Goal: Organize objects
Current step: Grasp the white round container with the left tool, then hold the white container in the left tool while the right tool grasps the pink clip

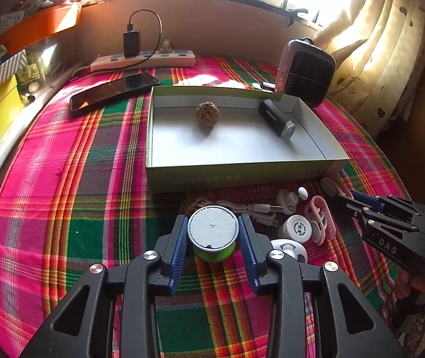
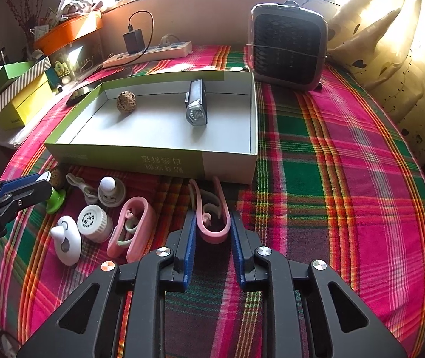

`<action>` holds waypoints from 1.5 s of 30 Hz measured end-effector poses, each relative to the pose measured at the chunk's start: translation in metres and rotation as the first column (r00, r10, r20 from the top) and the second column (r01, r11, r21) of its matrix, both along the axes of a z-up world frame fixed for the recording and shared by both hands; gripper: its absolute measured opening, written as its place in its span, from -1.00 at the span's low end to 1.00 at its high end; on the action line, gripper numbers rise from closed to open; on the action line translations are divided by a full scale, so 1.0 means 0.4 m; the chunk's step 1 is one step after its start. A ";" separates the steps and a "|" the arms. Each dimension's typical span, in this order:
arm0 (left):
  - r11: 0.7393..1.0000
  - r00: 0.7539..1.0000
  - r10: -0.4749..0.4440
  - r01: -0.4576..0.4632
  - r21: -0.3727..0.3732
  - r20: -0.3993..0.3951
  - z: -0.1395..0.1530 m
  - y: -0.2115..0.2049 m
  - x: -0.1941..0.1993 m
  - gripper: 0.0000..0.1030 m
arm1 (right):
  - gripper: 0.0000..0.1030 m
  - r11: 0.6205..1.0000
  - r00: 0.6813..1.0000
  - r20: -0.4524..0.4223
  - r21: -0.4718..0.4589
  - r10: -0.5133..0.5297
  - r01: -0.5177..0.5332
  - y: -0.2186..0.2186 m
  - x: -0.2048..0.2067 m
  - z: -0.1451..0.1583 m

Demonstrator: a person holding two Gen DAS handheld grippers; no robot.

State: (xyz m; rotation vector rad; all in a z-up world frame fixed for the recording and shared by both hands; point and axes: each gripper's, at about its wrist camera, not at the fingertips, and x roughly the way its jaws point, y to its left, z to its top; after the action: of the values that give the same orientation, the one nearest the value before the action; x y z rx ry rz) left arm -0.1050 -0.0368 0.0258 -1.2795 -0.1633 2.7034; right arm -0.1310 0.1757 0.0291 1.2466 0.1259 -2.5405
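My left gripper is shut on a green spool with a white round top, held just above the plaid cloth in front of the open green box. It also shows in the right wrist view. My right gripper is shut on a pink clip on the cloth before the box. Inside the box lie a brown walnut and a black bike light.
Loose items lie before the box: a white bottle, a second pink clip, a white bird-shaped piece, a white cable. A phone, power strip and small heater stand behind.
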 end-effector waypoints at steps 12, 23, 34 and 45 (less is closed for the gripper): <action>1.000 1.000 -0.020 0.020 -0.003 -0.014 0.012 -0.022 0.037 -0.37 | -0.56 1.000 1.000 0.001 0.008 0.006 -0.006 0.013 0.044 0.004; 1.000 1.000 -0.027 0.027 0.008 0.001 -0.002 -0.026 0.041 -0.37 | -0.56 1.000 1.000 0.008 0.001 -0.007 0.007 0.029 0.052 -0.003; 0.999 0.999 -0.046 0.046 0.016 0.011 -0.013 -0.024 0.033 -0.36 | -0.44 1.000 1.000 0.004 0.006 0.003 -0.003 0.020 0.044 -0.003; 0.999 0.999 -0.033 0.033 0.010 0.028 -0.032 -0.025 0.020 -0.29 | -0.33 1.000 1.000 -0.007 0.029 -0.003 0.003 0.009 0.035 -0.007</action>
State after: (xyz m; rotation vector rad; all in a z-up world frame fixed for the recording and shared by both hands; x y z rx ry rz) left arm -0.0969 -0.0466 0.0131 -1.3070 -0.1561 2.6546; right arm -0.1170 0.1793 0.0264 1.2504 0.1633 -2.5546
